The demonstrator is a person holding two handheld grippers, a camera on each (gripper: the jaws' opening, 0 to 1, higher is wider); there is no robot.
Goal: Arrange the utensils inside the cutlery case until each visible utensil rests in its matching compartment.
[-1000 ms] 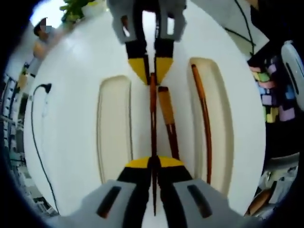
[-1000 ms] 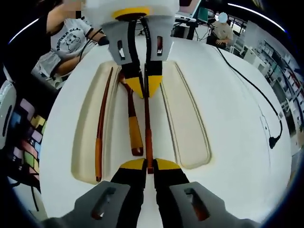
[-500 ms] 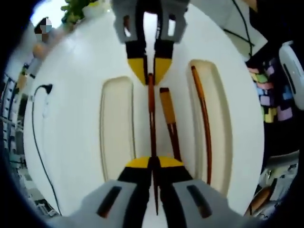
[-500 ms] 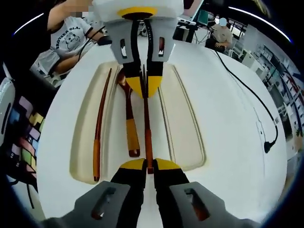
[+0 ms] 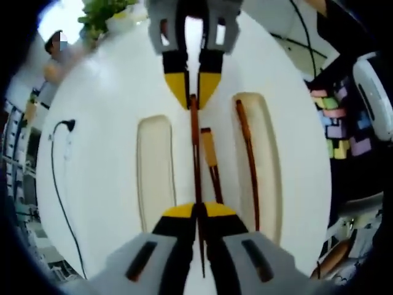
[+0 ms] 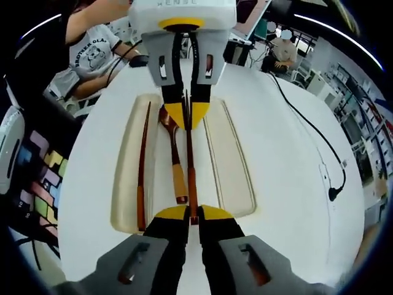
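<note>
Two grippers (image 6: 186, 106) (image 5: 192, 99) clamp one chopstick (image 6: 191, 175) above the cutlery case (image 6: 227, 160); another chopstick (image 6: 141, 166) lies inside.

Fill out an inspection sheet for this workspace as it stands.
Surface: white round table.
Job's things: cream cutlery case with three compartments. One chopstick lies in an outer one, the spoon in the middle one, and the other outer compartment is empty. A second chopstick spans between both tools, along the case.
Clutter: nothing seen.
Tools: left tool and right tool are each shut on one end of the second chopstick.
Cables: black cable with a plug lies on the table.
Surroundings: plant, colourful patchwork item, person in a grey shirt.
</note>
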